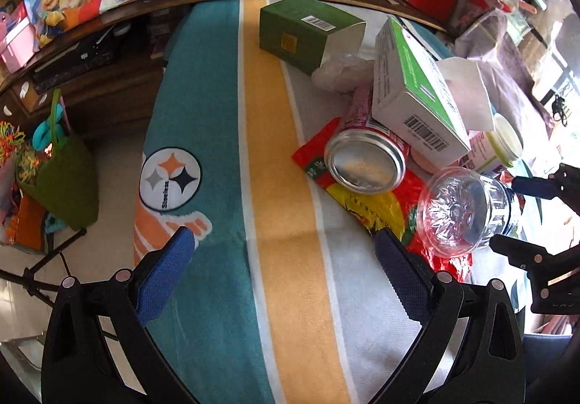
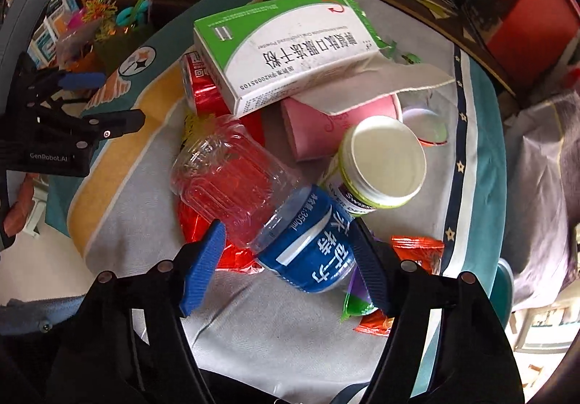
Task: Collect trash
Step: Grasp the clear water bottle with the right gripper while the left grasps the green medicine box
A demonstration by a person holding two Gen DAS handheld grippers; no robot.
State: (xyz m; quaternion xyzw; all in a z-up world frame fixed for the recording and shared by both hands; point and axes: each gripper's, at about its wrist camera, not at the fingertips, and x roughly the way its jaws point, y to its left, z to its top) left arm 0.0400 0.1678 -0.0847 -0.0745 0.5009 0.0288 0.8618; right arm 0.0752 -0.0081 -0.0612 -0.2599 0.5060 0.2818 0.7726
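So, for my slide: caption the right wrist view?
Right gripper straddling a clear plastic bottle with blue label amid piled trash.

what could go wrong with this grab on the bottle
The clear bottle is round and thin, lying between the right gripper pads, so it may squirt out or crumple. It lies on a slick red wrapper, which could drag along. The white jar beside it may get knocked.

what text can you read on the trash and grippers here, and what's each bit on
"350ml" on the blue label of the clear bottle.
"H20055105" along the white and green box; its other print I can't read surely.
"GenRobot.AI" on the left gripper.
"Steelers" on the towel logo.
Barcode digits: too small.
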